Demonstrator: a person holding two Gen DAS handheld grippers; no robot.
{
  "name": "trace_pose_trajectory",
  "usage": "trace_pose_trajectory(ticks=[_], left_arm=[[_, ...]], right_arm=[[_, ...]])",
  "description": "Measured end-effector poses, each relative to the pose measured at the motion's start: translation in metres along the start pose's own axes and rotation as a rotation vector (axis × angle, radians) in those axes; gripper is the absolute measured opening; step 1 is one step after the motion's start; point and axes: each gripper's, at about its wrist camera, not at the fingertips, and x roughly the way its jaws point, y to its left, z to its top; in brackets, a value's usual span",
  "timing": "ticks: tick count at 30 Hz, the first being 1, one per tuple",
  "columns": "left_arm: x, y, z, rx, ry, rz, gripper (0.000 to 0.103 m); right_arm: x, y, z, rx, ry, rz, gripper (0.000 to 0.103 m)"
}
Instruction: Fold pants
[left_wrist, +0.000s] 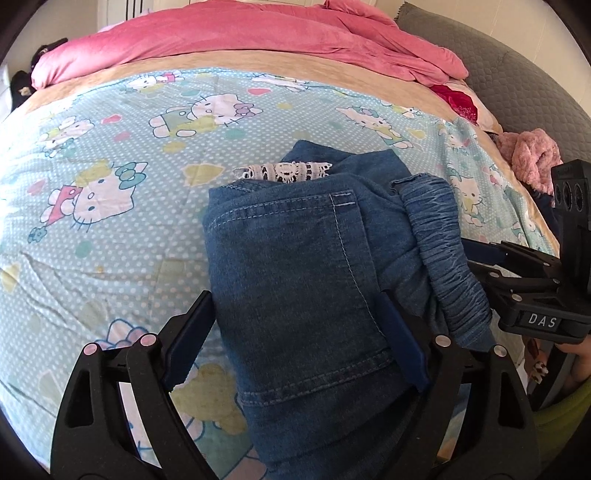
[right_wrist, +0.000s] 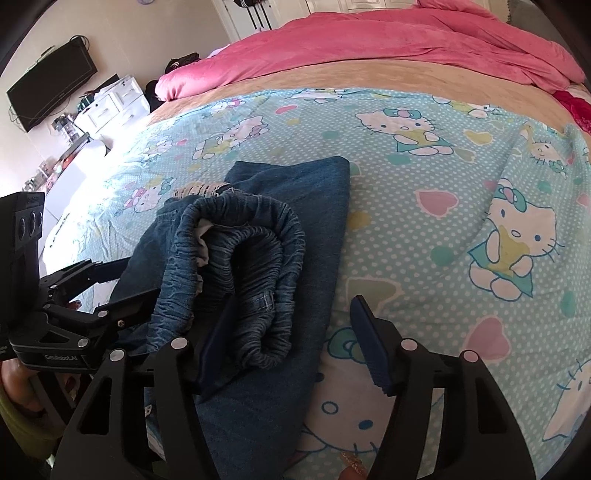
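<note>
The folded denim pants (left_wrist: 295, 266) lie on the bed (left_wrist: 110, 229), passing between the spread fingers of the left claw (left_wrist: 295, 343). The right claw (right_wrist: 295, 343) is spread too, its left finger against the bunched waistband (right_wrist: 243, 266).

Left tool (left_wrist: 295, 343) and right tool (right_wrist: 291, 343), both spread wide, side by side.

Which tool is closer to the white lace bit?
Left. The left tool straddles the jeans below the lace trim; the right tool sits at the elastic waistband, farther off.
</note>
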Motion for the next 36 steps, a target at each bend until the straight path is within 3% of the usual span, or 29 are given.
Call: trace_pose_trajectory(ticks=[7,10,17,19,20,21,22,25,29,32,36], left_arm=[[-0.018,0.003,-0.017,0.015,-0.008,-0.006,0.081],[-0.016,-0.001,-0.024,0.032,0.015,-0.005,0.076],[-0.019,-0.014,-0.043,0.064,0.015,0.002,0.071],[-0.019,-0.015,-0.046,0.067,0.015,0.001,0.071],[-0.019,-0.015,-0.046,0.068,0.015,0.0,0.071],[-0.019,-0.015,-0.047,0.069,0.015,-0.004,0.071],[-0.019,-0.014,-0.048,0.069,0.017,-0.006,0.071],[-0.02,-0.015,-0.052,0.075,0.012,-0.006,0.071],[-0.019,-0.017,-0.053,0.084,0.007,0.0,0.071],[-0.019,-0.019,-0.054,0.089,0.008,-0.002,0.071],[-0.021,-0.026,-0.061,0.119,0.006,0.001,0.071]], right_arm=[[-0.036,0.007,0.002,-0.039,-0.072,-0.009,0.063],[-0.042,0.021,0.014,-0.083,-0.1,0.009,0.063],[-0.017,0.058,0.05,-0.205,-0.083,0.017,0.063],[0.0,0.06,0.059,-0.227,-0.046,-0.013,0.059],[0.008,0.058,0.062,-0.233,-0.019,-0.035,0.055],[0.022,0.053,0.066,-0.239,0.033,-0.086,0.043],[0.026,0.049,0.066,-0.232,0.053,-0.105,0.041],[0.019,0.051,0.075,-0.211,0.044,-0.021,0.035],[0.016,0.09,0.094,-0.382,0.005,0.018,0.035],[0.048,0.106,0.105,-0.443,0.111,0.019,0.014],[0.072,0.115,0.099,-0.486,0.213,0.05,0.013]])
